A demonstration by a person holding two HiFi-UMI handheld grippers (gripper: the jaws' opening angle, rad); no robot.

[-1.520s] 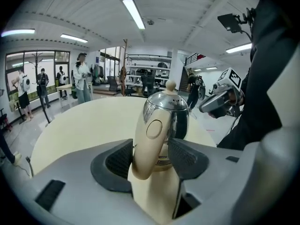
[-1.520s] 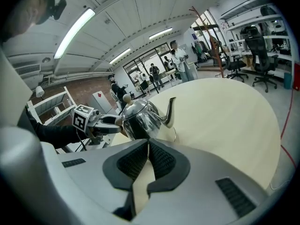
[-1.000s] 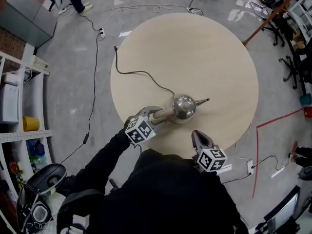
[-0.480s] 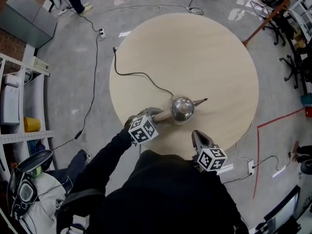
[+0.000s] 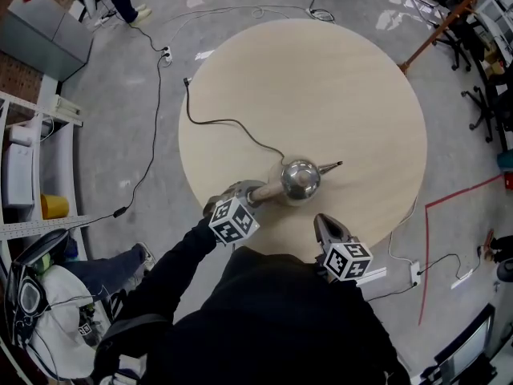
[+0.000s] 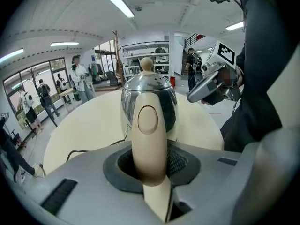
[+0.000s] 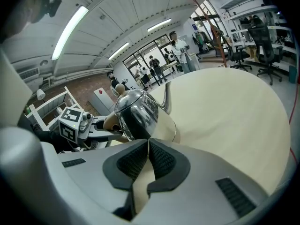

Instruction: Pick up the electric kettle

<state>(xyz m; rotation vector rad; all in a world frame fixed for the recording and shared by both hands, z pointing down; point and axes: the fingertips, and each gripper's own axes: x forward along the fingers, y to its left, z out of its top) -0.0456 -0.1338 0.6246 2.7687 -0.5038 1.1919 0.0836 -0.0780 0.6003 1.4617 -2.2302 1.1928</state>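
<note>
Near the person's edge of the round table (image 5: 321, 79) stands the electric kettle (image 5: 300, 180), spout (image 5: 330, 167) pointing away to the right. The left gripper (image 5: 250, 191) has just been closing its jaws, and they now pinch the kettle's beige handle (image 6: 149, 139) between the pads. The right gripper (image 5: 325, 224) hovers just beside the kettle, jaws together and empty. The likeliest trouble is rotation. The handle is smooth and rounded, and the steel body sits well out from the grip, so a lift may let the kettle sag or twist in the pads. The power cord (image 5: 232, 121) trailing across the table could also tug back or drag as the kettle rises.
</note>
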